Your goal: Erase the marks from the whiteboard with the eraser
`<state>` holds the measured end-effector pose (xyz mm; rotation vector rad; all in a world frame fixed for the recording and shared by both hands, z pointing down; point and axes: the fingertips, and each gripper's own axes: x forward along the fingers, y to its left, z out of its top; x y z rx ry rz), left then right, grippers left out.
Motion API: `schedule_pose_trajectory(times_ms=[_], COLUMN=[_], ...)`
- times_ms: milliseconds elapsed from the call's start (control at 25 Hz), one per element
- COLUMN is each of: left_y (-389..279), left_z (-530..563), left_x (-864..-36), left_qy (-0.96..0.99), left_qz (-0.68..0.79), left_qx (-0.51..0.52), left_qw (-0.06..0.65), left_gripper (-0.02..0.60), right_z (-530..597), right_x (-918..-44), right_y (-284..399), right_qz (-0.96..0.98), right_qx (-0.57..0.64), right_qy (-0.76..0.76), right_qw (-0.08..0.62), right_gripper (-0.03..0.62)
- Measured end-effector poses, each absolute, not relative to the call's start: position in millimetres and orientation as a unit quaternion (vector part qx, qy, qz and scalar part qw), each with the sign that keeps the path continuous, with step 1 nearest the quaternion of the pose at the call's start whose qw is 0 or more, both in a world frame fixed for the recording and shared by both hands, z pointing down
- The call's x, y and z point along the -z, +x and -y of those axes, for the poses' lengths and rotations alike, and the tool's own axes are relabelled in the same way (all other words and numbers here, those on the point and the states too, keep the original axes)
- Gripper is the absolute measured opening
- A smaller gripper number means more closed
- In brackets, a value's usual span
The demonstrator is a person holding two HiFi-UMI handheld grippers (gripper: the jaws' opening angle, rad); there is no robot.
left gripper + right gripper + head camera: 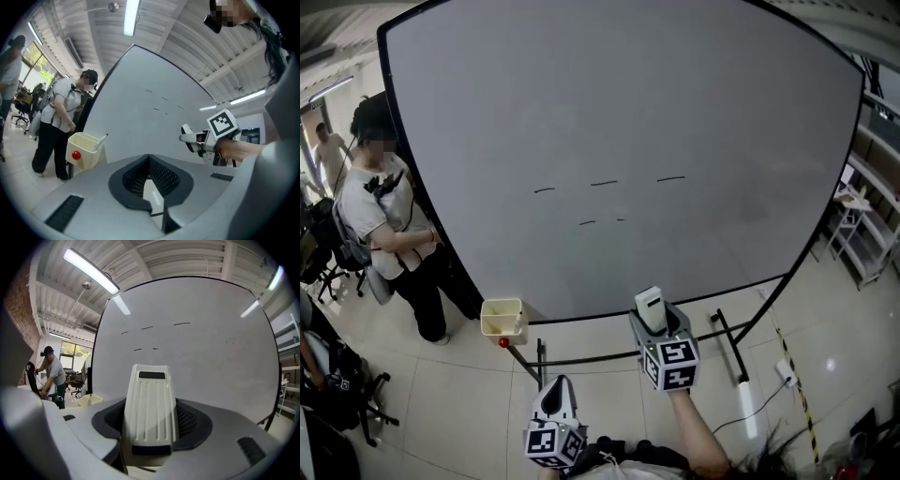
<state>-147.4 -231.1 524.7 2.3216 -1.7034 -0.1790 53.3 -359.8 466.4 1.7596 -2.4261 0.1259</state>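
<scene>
Tiled floor point(825, 309) under ceiling strip lights point(91, 270). Every place below is given from the whiteboard point(675, 103), which stands on a dark frame.

1. Marks point(604, 183): five short dark dashes near the whiteboard's middle, three in a row and two beneath, all unerased.
2. Eraser point(150, 404): white, ribbed, clamped between the jaws of my right gripper point(656, 323). It sits in front of the whiteboard's lower edge, well apart from the marks.
3. My left gripper point(149, 178): jaws closed together with nothing between them, held farther back from the whiteboard than the right one.
4. Cream bin point(502, 317): at the whiteboard's lower left corner, with a marker point(100, 140) standing in it and a red ball point(503, 343) on its front.
5. Person point(380, 211): pale shirt, standing at the whiteboard's left edge.
</scene>
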Motion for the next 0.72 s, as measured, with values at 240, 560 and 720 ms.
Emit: schedule_pose_trajectory(times_ms=[240,560,720], left_y=[-109,-42,-2], left_z=[185,82,27], left_x=[-522,-518,-517], left_qy=[0.816,0.816,0.825], left_qz=[0.564,0.569,0.556], left_qx=[0.050,0.042,0.045], left_qw=[0.117,0.096,0.091], left_gripper=[-0.008,-0.008,-0.008], right_z=[239,78,20], right_x=[-516,-549,-551], right_y=[95,142,159], right_qz=[0.804,0.814,0.819], right_qx=[-0.094,-0.118,-0.128], right_qy=[0.583,0.562,0.554], right_qw=[0.071,0.085,0.079], right_gripper=[0.276,0.276,0.275])
